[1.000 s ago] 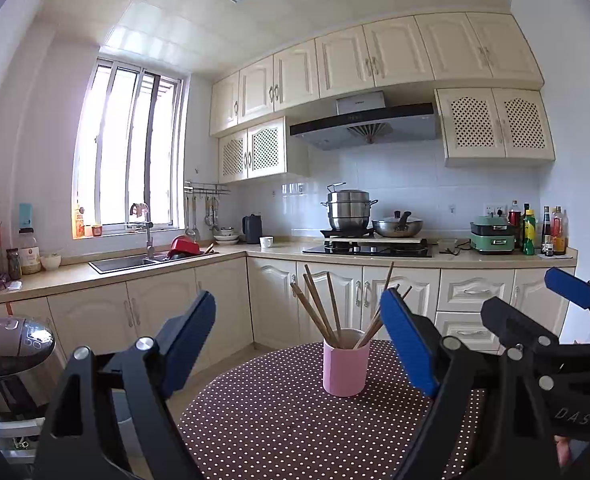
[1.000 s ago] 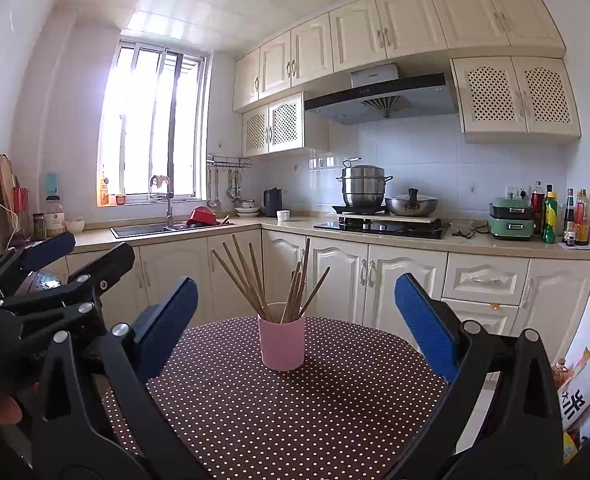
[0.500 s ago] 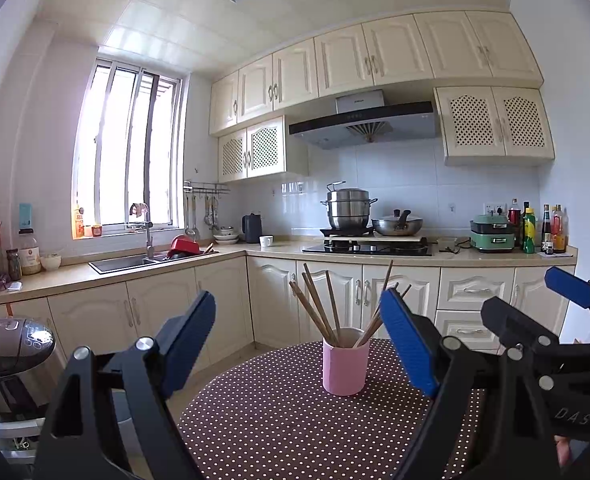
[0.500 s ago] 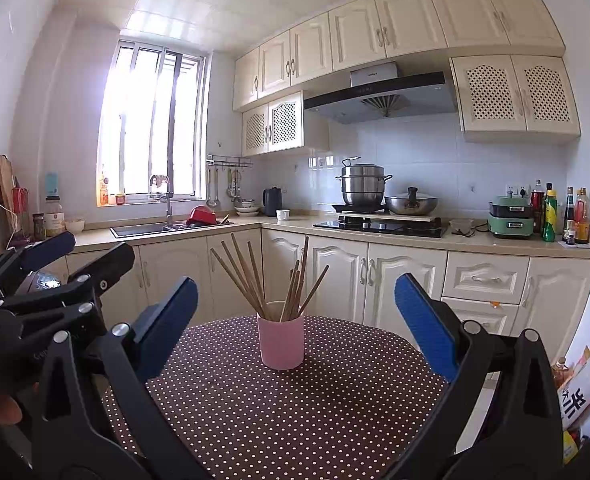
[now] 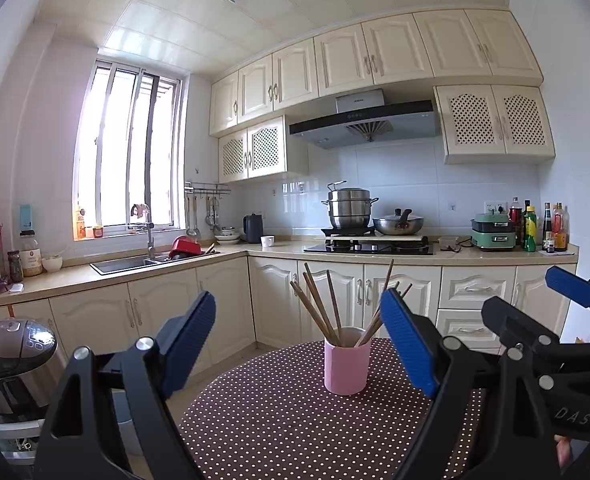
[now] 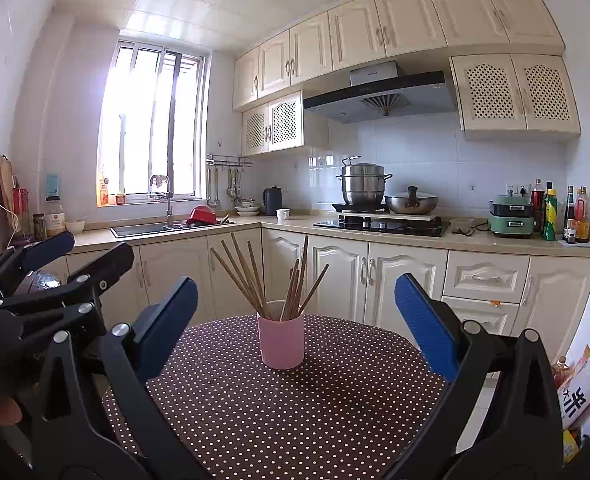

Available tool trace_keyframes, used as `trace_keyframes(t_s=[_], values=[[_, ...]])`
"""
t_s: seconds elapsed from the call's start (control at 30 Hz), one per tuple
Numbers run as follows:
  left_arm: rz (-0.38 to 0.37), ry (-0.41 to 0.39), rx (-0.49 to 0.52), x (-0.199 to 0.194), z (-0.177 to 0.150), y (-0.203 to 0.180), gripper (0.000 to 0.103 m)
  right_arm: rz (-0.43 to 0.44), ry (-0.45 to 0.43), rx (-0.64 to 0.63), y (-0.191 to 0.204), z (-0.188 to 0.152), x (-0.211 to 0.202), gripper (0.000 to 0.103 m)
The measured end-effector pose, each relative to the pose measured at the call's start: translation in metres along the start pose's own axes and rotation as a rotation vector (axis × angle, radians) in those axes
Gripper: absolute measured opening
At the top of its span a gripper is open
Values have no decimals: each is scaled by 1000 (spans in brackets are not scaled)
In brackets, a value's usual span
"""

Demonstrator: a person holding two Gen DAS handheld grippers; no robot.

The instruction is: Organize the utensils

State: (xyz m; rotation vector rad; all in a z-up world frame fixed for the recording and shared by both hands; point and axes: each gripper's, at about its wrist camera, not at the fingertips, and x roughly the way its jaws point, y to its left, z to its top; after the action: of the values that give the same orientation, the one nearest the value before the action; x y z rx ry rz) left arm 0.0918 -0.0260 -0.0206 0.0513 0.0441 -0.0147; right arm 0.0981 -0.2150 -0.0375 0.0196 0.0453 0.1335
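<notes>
Kitchen table [image 6: 295, 412] under a brown, white-dotted cloth, with cream cabinets and a hob behind; a pink cup [image 6: 281, 340] stands upright near its far edge, holding wooden chopsticks [image 6: 255, 276] that fan upward and outward. Both the left gripper [image 5: 299, 344] and the right gripper [image 6: 295, 320] are held level over the near edge, jaws spread wide and empty, well short of the cup. From the right gripper the cup lies almost dead ahead, from the left slightly right of centre, so neither looks clearly nearer
</notes>
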Motion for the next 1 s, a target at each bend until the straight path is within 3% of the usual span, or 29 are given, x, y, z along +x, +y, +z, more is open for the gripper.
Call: trace_keyframes(t_s=[1.0], values=[[5,0,4,-1,-1,1,83,2,2,4,3,1,3,97]])
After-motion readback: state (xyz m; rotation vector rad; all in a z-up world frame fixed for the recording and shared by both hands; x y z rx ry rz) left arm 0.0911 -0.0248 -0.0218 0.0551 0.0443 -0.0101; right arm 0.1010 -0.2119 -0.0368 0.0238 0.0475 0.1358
